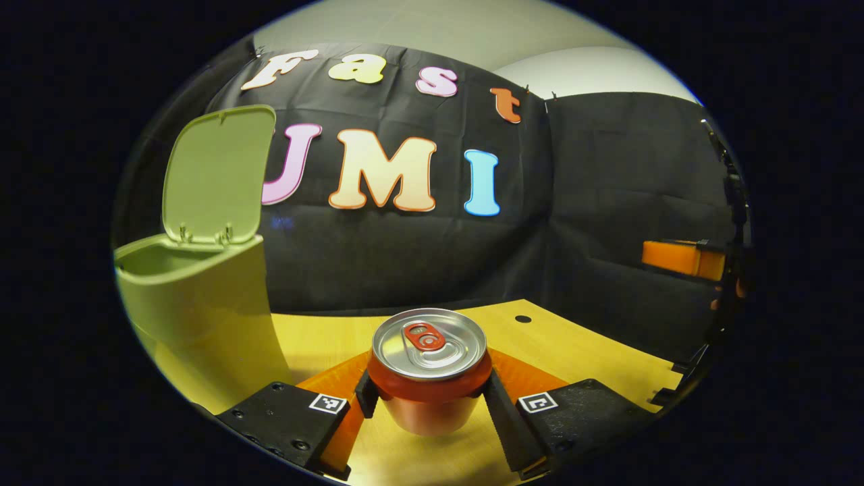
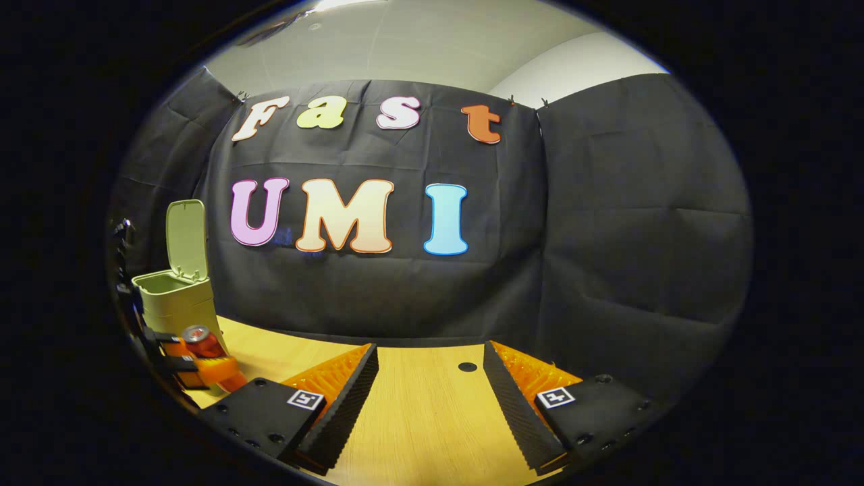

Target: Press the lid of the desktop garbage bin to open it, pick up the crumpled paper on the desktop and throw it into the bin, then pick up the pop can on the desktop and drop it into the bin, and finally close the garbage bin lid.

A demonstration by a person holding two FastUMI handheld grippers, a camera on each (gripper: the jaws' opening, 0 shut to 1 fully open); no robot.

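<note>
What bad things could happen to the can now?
1. The left tool pinches the pop can just under its top rim, so it might slip or tip on the way.
2. The bin stands off to the side with its lid up; the can could bump the rim and miss the opening.

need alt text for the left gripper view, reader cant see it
The left gripper grips an upright pop can between its two fingers, just above the wooden desktop. To the left stands the green garbage bin with its lid swung up and open.
</note>
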